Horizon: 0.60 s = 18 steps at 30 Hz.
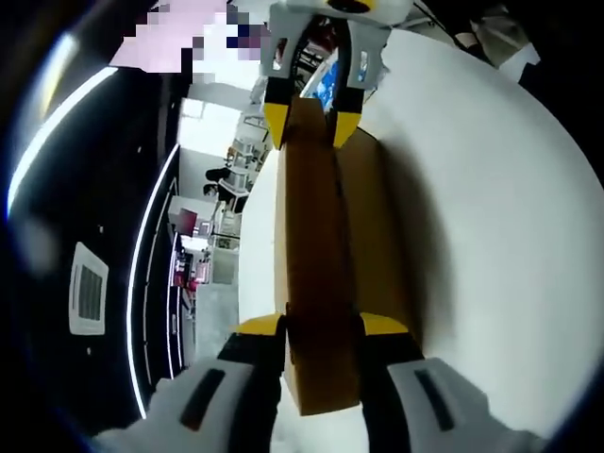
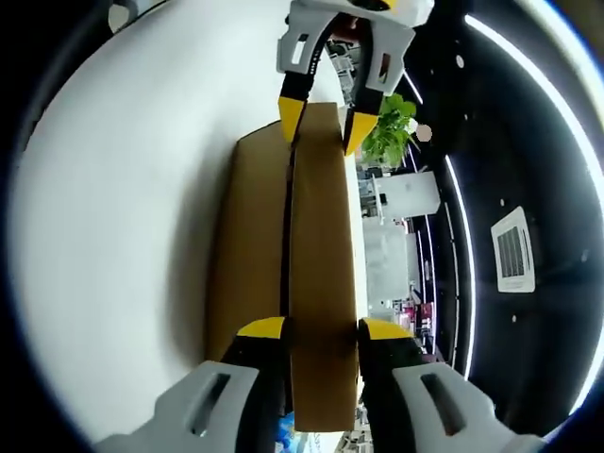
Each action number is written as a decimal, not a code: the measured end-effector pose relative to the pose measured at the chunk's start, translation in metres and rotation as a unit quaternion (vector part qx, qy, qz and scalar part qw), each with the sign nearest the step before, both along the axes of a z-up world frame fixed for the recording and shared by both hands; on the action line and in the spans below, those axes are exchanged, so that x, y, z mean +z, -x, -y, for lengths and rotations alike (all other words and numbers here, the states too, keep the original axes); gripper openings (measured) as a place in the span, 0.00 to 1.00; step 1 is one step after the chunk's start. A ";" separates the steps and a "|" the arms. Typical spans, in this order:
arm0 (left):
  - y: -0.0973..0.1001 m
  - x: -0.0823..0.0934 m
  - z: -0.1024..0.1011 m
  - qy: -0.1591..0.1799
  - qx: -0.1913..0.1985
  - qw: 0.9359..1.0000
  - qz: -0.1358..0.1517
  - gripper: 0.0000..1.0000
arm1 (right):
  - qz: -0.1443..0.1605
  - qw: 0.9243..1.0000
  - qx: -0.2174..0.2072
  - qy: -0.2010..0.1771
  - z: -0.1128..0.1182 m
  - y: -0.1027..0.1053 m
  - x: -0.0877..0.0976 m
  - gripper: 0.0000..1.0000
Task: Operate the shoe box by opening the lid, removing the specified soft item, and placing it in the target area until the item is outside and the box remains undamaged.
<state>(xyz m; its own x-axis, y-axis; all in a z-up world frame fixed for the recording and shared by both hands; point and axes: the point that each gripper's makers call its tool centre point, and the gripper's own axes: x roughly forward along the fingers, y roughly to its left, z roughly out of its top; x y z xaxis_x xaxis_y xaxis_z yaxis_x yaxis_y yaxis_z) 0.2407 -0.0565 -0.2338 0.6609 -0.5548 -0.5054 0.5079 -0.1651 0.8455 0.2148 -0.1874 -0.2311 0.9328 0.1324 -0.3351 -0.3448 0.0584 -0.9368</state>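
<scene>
Grips the near end of the brown lid (image 1: 316,245) with the left gripper (image 1: 321,326), one yellow tip on each side of the card. Pinches the far end of the same lid with the right gripper (image 1: 307,123), seen at the top of the left gripper view. Looks clenched at both ends, with the card filling each gap.

Shows the same from the other end in the right gripper view: right gripper (image 2: 321,328) clamped on the near end of the lid (image 2: 321,245), left gripper (image 2: 321,118) clamped on the far end.

Runs the long way straight ahead from each gripper to the other, so the long side of the lid lines up with both sets of jaws. Stands on its edge between them, or close to that.

Sits just to the right of the left gripper's jaws: the box (image 1: 373,217), touching the lid along its long side. Sits just to the left of the right gripper's jaws in the other view: the same box (image 2: 250,226). Rests on a white table (image 1: 491,208), also seen here (image 2: 113,208).

Hides the inside of the box from both cameras, so no telling where the soft thing lies. Probably means swinging the lid further away from the box next, with both ends moving together so the card does not twist or tear. Neither gripper nearer; each already on its own end.

No brand, label or writing to read on the card. Just past the far gripper, a green plant (image 2: 387,132).
</scene>
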 end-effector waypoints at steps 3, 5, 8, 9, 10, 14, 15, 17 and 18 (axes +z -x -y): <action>0.001 -0.001 -0.001 0.006 0.001 1.000 0.005 0.30 | 0.009 1.000 -0.002 0.000 -0.001 0.001 -0.001 0.28; 0.001 -0.001 -0.001 0.011 0.002 1.000 0.009 0.30 | 0.019 1.000 -0.002 0.003 -0.001 0.002 -0.001 0.28; 0.002 0.000 -0.001 0.014 0.002 1.000 0.015 0.30 | 0.021 1.000 -0.002 0.000 -0.001 0.004 0.001 0.28; 0.003 -0.001 -0.001 0.015 0.002 1.000 0.015 0.30 | 0.021 1.000 -0.002 -0.001 -0.002 0.004 0.001 0.28; 0.003 -0.001 -0.001 0.013 0.002 1.000 0.017 0.30 | 0.022 1.000 0.000 0.002 -0.002 0.006 0.002 0.28; 0.002 0.000 -0.001 0.015 0.003 1.000 0.016 0.30 | 0.013 1.000 0.001 -0.003 -0.003 0.008 0.003 0.29; 0.002 0.000 -0.001 0.014 0.003 1.000 0.016 0.30 | 0.011 1.000 0.001 -0.007 -0.003 0.008 0.003 0.29; 0.002 0.000 0.000 0.012 0.005 1.000 0.018 0.30 | 0.010 1.000 0.003 -0.007 -0.003 0.008 0.002 0.29; 0.002 0.000 0.000 0.010 0.005 1.000 0.020 0.30 | 0.009 1.000 0.003 -0.007 -0.002 0.007 0.002 0.29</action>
